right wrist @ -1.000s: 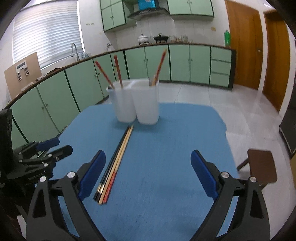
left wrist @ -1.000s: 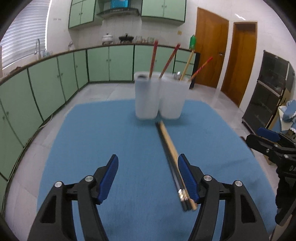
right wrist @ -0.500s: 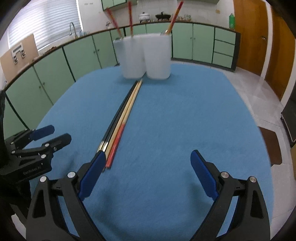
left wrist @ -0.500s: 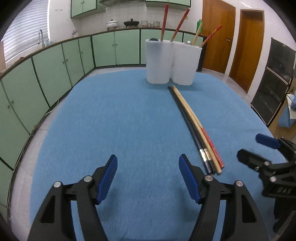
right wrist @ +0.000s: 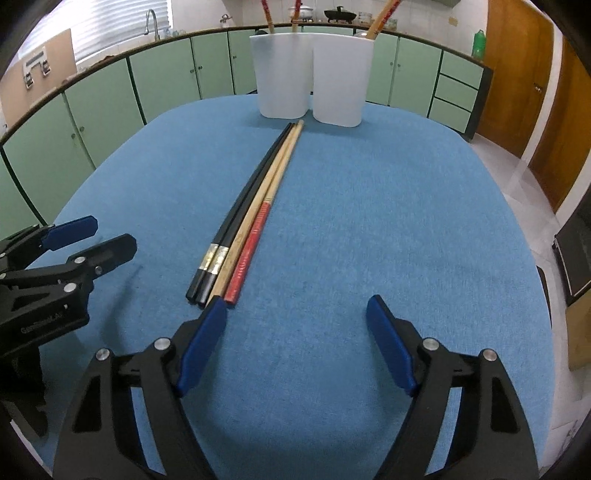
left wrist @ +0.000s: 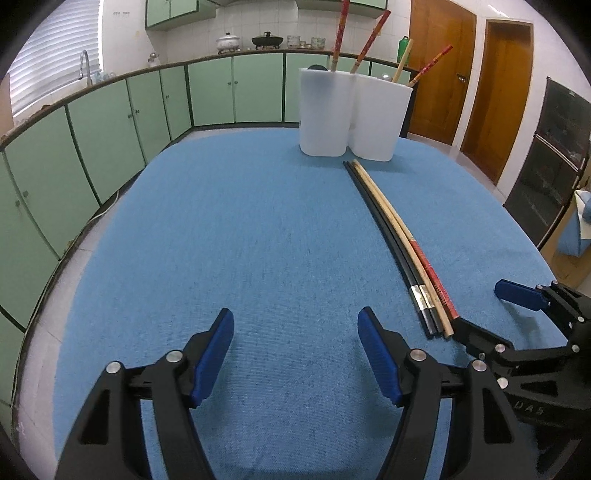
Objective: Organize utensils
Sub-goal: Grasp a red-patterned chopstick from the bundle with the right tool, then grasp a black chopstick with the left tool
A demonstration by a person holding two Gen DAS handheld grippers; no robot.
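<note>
Four chopsticks (right wrist: 251,218) lie bunched mid-frame on the blue cloth (right wrist: 406,221), tips toward the white holders (right wrist: 310,70) above. The right gripper (right wrist: 295,321), empty, is closing just below them; the left gripper (left wrist: 295,332) hangs open. Packed tight, several sticks could lift together.

Left gripper (left wrist: 295,332) jaws apart over blue cloth (left wrist: 240,240); chopsticks (left wrist: 399,243) lying right; white holders (left wrist: 352,118) beyond.

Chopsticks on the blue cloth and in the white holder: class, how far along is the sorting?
Done: several chopsticks already stand in the white holder. In hand: nothing; the left hand-held gripper is open and empty, and the right hand-held gripper is closing with nothing between its jaws. Left: four chopsticks, two black, one plain wood, one red-ended, lie together on the blue cloth.
</note>
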